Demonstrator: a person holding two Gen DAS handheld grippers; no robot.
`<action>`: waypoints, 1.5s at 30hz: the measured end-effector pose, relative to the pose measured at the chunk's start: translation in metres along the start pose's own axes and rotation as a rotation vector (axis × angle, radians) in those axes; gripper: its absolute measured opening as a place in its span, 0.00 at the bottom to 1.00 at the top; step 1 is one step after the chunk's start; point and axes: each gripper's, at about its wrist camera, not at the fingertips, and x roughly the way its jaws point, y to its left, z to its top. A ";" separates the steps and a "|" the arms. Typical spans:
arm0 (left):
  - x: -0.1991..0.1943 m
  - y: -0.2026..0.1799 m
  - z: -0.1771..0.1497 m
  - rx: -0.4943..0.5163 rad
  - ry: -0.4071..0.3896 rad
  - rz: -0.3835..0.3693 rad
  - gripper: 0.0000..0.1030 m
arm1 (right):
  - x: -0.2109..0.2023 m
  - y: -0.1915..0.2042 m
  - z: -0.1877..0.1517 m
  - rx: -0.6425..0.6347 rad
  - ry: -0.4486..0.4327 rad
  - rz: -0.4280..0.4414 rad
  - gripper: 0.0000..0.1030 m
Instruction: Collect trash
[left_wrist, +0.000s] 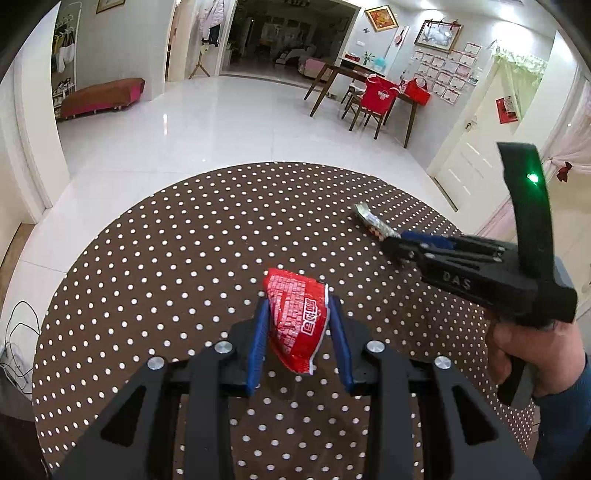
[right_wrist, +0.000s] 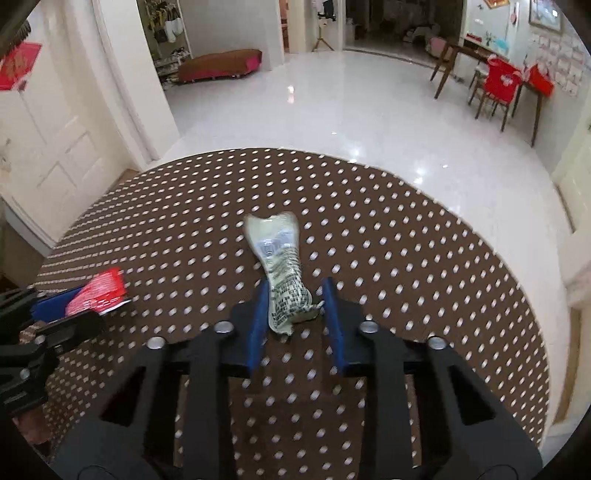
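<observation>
A red snack wrapper (left_wrist: 297, 321) lies crumpled between the blue pads of my left gripper (left_wrist: 298, 306), over the brown polka-dot table (left_wrist: 184, 258). The jaws stand around it with the pads touching its sides. A pale green printed wrapper (right_wrist: 282, 266) lies between the pads of my right gripper (right_wrist: 295, 295), whose jaws are partly open around its near end. The right gripper also shows in the left wrist view (left_wrist: 397, 240) with the pale green wrapper (left_wrist: 373, 221) at its tip. The red wrapper (right_wrist: 99, 291) shows at the left of the right wrist view.
The round table's far edge (right_wrist: 295, 151) drops to a glossy white floor. A dining table with red-covered chairs (left_wrist: 380, 96) stands far right. A low red bench (left_wrist: 103, 96) is far left. Cables (left_wrist: 18, 350) lie on the floor at left.
</observation>
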 end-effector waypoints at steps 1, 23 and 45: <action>0.000 -0.001 0.001 0.000 -0.001 -0.002 0.31 | -0.004 -0.003 -0.006 0.015 0.000 0.016 0.22; -0.026 -0.102 -0.017 0.098 -0.028 -0.063 0.31 | -0.119 -0.082 -0.109 0.261 -0.093 0.107 0.21; -0.027 -0.174 -0.048 0.182 0.003 -0.062 0.31 | -0.127 -0.063 -0.159 0.199 -0.010 0.077 0.62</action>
